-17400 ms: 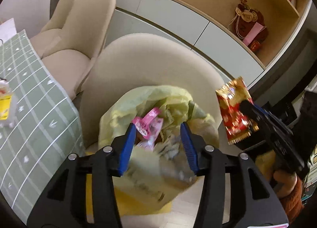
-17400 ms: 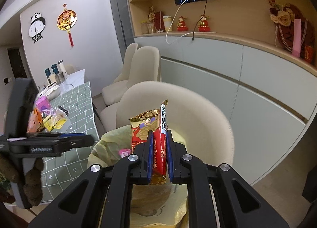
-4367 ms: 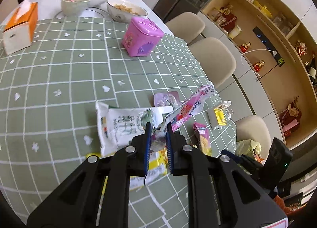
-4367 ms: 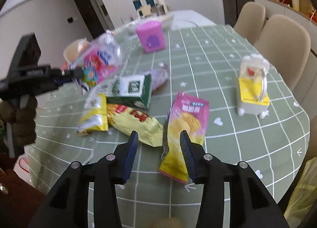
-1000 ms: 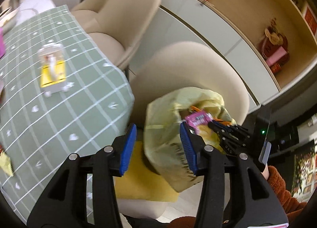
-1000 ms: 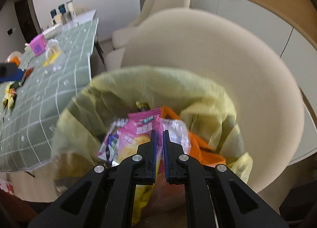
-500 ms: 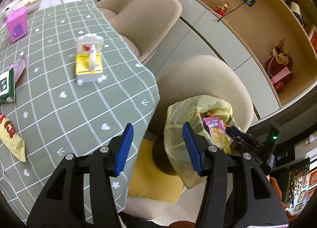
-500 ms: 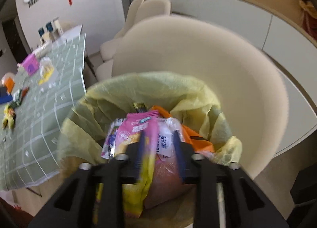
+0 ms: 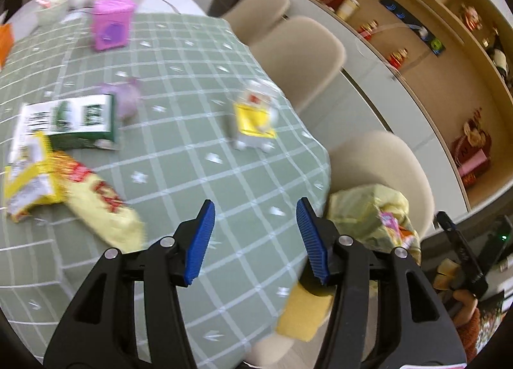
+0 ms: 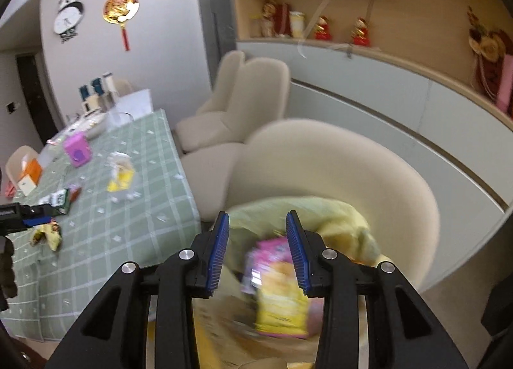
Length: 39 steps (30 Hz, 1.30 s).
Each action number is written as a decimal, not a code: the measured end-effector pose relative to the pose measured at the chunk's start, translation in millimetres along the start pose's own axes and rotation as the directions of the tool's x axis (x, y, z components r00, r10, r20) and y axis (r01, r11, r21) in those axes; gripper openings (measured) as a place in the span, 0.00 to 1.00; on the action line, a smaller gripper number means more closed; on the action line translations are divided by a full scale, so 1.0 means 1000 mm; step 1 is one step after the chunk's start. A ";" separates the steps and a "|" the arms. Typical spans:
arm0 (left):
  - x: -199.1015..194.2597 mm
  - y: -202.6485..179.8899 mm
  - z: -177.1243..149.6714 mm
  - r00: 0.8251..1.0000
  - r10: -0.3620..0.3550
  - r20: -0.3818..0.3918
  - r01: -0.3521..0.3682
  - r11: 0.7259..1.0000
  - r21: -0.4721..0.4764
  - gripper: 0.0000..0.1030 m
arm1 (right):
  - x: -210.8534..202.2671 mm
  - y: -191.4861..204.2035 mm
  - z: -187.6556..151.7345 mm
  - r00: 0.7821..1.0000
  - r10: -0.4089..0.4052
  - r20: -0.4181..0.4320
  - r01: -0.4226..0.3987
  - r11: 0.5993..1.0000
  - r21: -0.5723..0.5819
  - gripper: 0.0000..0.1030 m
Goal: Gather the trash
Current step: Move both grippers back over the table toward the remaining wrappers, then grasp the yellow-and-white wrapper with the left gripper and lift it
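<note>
Now the left gripper (image 9: pixel 253 239), jaws spread and empty, hangs over the counter (image 9: pixel 198 131); yellow wrapper (image 9: pixel 102 208) lies near-left, long axis running near-right, while the right gripper (image 10: pixel 257 252) gapes over the bag (image 10: pixel 336 218).

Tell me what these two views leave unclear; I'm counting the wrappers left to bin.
- Left wrist view: the wrappers on the table are motion-blurred; their print is unreadable.
- Left wrist view: the trash bag is partly behind the left gripper.
- Right wrist view: the pink packet is smeared; the bag's depth is hidden.
</note>
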<state>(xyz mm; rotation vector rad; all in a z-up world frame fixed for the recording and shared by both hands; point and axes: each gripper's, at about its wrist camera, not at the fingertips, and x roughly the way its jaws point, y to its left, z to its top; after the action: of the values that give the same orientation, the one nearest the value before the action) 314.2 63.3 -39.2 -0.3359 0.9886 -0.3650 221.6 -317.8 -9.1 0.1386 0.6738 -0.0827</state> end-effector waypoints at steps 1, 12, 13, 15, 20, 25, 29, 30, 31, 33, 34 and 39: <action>-0.006 0.012 0.001 1.000 0.013 0.014 -0.012 1.000 -0.014 0.49 | 0.003 0.008 0.002 1.000 0.016 0.001 -0.016 1.000 -0.005 0.34; -0.069 0.149 -0.001 0.983 0.161 0.086 -0.142 0.971 -0.194 0.49 | 0.051 0.149 0.012 0.959 0.278 -0.049 -0.282 0.951 -0.128 0.36; -0.075 0.159 -0.001 0.981 0.175 0.089 -0.154 0.967 -0.201 0.49 | 0.055 0.162 0.011 0.952 0.301 -0.055 -0.305 0.943 -0.134 0.36; -0.085 0.181 -0.001 0.976 0.197 0.088 -0.173 0.960 -0.220 0.49 | 0.065 0.192 0.010 0.938 0.340 -0.071 -0.347 0.926 -0.145 0.36; -0.106 0.228 -0.002 0.970 0.224 0.093 -0.194 0.947 -0.257 0.49 | 0.088 0.260 0.001 0.891 0.428 -0.150 -0.451 0.873 -0.188 0.50; -0.120 0.265 -0.001 0.963 0.250 0.100 -0.218 0.941 -0.259 0.49 | 0.108 0.318 -0.013 0.844 0.477 -0.244 -0.528 0.820 -0.222 0.50; -0.130 0.287 0.002 0.962 0.253 0.103 -0.216 0.934 -0.283 0.49 | 0.119 0.356 -0.025 0.818 0.486 -0.306 -0.562 0.787 -0.253 0.50; -0.130 0.291 0.004 0.963 0.248 0.102 -0.212 0.936 -0.281 0.49 | 0.121 0.365 -0.028 0.815 0.478 -0.327 -0.565 0.781 -0.268 0.50; -0.129 0.294 0.006 0.965 0.243 0.100 -0.207 0.939 -0.275 0.50 | 0.122 0.369 -0.029 0.812 0.476 -0.338 -0.569 0.776 -0.273 0.50; -0.123 0.297 0.011 0.973 0.216 0.086 -0.188 0.947 -0.259 0.53 | 0.124 0.375 -0.031 0.810 0.470 -0.351 -0.569 0.775 -0.277 0.50; -0.119 0.297 0.013 0.977 0.199 0.079 -0.174 0.952 -0.250 0.53 | 0.125 0.374 -0.031 0.813 0.464 -0.353 -0.564 0.778 -0.276 0.51; -0.085 0.283 0.027 0.996 0.089 0.022 -0.085 0.988 -0.126 0.53 | 0.134 0.363 -0.033 0.801 0.453 -0.392 -0.559 0.799 -0.219 0.51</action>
<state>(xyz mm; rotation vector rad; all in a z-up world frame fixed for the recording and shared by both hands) 336.0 355.7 -85.0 -0.4082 0.9983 -0.2193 350.0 41.0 -82.2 0.0109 0.9475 0.5947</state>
